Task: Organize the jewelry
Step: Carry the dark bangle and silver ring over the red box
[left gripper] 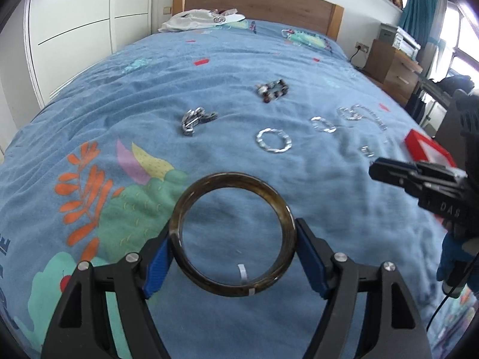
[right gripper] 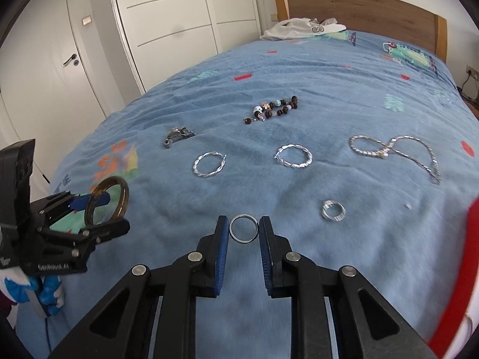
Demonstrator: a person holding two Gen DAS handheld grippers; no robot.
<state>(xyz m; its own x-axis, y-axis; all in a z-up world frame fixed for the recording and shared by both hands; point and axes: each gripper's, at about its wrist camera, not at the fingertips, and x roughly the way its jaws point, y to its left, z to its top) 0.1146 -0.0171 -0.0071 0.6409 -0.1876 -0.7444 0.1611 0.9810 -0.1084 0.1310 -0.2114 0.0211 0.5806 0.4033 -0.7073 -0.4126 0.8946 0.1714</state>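
Left gripper point(left gripper: 233, 239): my jaws are clamped on the brown bangle point(left gripper: 232, 184), a glossy, translucent dark amber hoop held above the blue bedspread point(left gripper: 149, 89).
Right gripper point(right gripper: 244, 230): my jaws pinch a thin silver ring point(right gripper: 244, 217) at bedspread level.

The bed point(left gripper: 209, 83) wears a blue cover printed with orange leaves, green bushes and small red patches. The bangle point(left gripper: 233, 233) is translucent dark brown with amber streaks. The twisted hoops point(right gripper: 209, 164) are silver, the beaded bracelet point(right gripper: 274, 109) brown, white and pale blue. The box point(left gripper: 428, 149) at the bed's right edge is red.
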